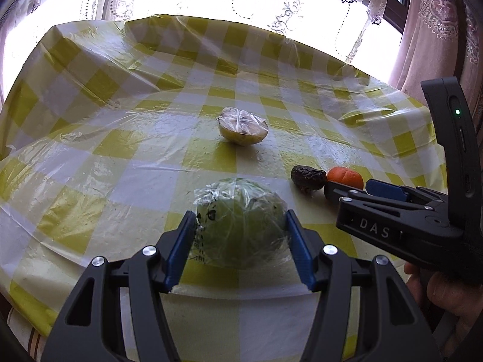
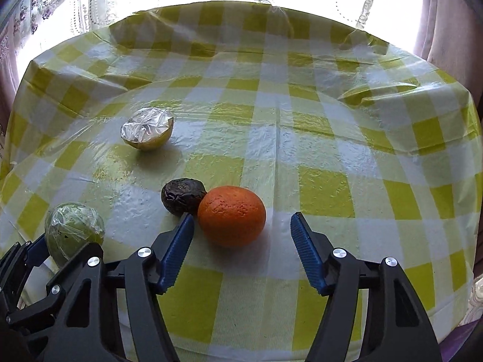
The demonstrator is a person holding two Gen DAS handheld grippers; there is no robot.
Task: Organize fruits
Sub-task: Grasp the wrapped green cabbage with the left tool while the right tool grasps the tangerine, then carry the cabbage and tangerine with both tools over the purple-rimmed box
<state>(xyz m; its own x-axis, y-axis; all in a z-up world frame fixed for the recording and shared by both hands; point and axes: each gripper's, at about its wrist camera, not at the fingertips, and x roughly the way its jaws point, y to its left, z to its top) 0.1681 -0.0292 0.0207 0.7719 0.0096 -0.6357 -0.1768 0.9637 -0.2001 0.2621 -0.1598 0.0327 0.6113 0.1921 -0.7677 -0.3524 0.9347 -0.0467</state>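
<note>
Early stage, by judgement. Left tool pinching wrapped green fruit on the checked counter. Right tool spread around orange, pads not touching. Wrinkled dark fruit touching orange; wrapped halved fruit well apart, ungrouped.

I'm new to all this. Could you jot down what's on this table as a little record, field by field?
Surface: table under a yellow-checked cloth
Left gripper: closed on the wrapped green fruit
Right gripper: open, the orange partly between its fingers, not gripped
Beside the orange: a dark wrinkled fruit, touching it
Further back: a wrapped half fruit, alone
</note>
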